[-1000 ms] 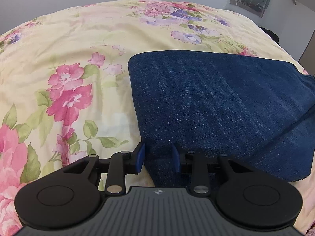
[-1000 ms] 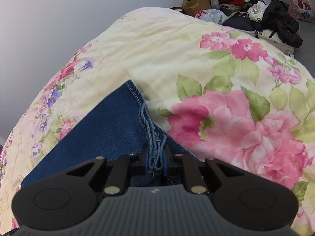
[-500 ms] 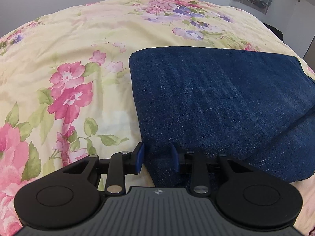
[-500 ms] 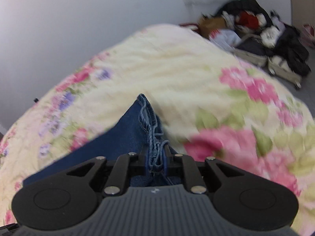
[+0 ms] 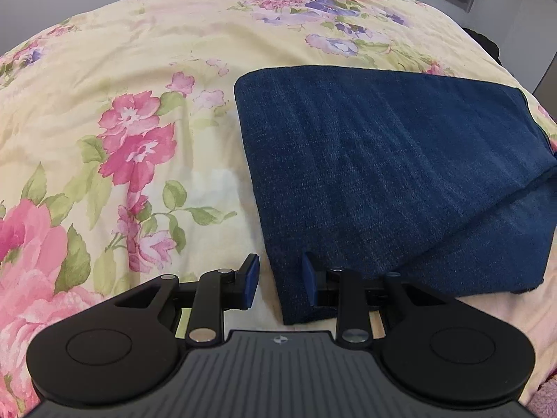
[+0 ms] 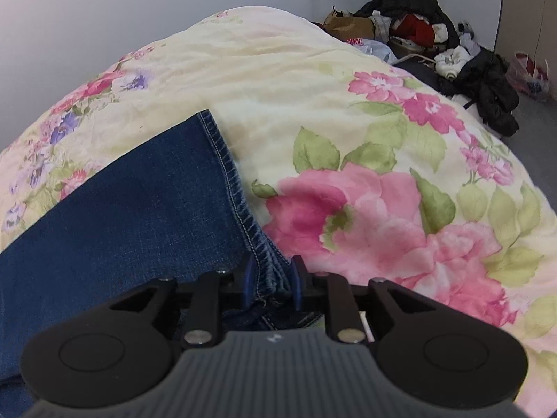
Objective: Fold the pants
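1. Lying folded on the floral bedspread, dark denim pants, stacked in layers with a fold edge running up and away from the left gripper.
2. Hovering at the near left corner of the fold, jaws moderately apart: left pad over bare bedspread, right pad over or against the denim, corner lying between. No squeeze visible, so nothing held. Probably parked here to pin or square that corner while the other end settles.
3. Stretching rightward from that corner, smooth upper layer over a lower one that peeks out on the far right, suggesting a fold already laid but not perfectly flush.
4. Reaching the right gripper: jaws have just been opening, now parted a little, with the stitched hem bunched between the pads. Pads look slack against the cloth rather than pinching, most likely a release after setting the leg end down.
5. Sitting beyond and right of that gripper, bare bedspread, then a clothes pile off the bed.
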### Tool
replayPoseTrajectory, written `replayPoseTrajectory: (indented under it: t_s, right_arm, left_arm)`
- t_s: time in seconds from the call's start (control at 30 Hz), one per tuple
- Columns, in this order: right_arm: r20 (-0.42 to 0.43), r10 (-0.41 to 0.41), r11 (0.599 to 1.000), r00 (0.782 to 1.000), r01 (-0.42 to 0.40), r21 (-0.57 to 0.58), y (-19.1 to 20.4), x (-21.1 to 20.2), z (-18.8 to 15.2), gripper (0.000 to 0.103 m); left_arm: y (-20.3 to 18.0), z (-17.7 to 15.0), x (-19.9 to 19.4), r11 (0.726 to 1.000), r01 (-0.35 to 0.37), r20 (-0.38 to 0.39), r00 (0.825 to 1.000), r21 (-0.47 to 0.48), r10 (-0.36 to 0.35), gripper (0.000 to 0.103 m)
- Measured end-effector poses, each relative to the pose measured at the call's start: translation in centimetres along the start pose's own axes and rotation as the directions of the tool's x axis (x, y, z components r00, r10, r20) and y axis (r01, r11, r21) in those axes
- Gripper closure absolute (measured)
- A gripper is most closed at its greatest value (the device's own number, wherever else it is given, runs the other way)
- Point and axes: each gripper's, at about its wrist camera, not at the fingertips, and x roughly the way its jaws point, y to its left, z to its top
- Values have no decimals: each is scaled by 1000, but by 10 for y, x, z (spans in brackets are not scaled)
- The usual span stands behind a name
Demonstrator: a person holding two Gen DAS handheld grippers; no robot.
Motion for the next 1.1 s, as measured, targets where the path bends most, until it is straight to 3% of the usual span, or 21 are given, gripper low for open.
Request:
replayPoseTrajectory:
  t_s: [0.1,0.23,0.3,0.4,0.5,0.63,0.7,0.8,0.93,1.07,1.1]
  right_arm:
    - [10,-64,998,998,64,-13,1,-12,0,66]
    - [17,-68,997,998,68,20,-4,-34,-3,65]
    - [24,-35,998,999,34,44,-9,-46,-7,54]
    - [35,78,987,996,-82,138,-21,-63,-17,38]
    - [57,222,923,973,-229,308,-39,-65,-29,27]
    - [57,269,842,962,-263,470,-52,-46,-48,26]
    - [75,288,805,955,-284,521,-55,-32,-57,32]
    - [117,314,755,942,-323,571,-59,-11,-63,37]
    - [143,326,740,934,-346,577,-57,14,-60,42]
    - [170,342,717,924,-373,589,-56,33,-55,47]
    - [172,342,712,924,-374,595,-56,35,-53,50]
  left_arm:
    - [0,-12,-7,1000,-2,-26,1000,27,3,69]
    - [12,-24,-17,1000,-16,-34,999,5,17,69]
    - [20,-26,-28,1000,3,19,1000,-31,-2,69]
    - [39,-22,-40,982,91,105,992,-166,-74,64]
    - [60,-16,-37,913,213,183,970,-347,-157,46]
    - [80,-18,-11,760,380,257,924,-528,-283,44]
    - [86,-21,4,698,420,266,908,-580,-325,44]
    - [92,-22,23,678,418,263,908,-605,-325,44]
    - [96,-19,43,642,475,307,879,-602,-363,45]
    - [89,-8,58,631,510,318,860,-585,-400,56]
    - [87,-5,61,627,519,319,854,-581,-412,68]
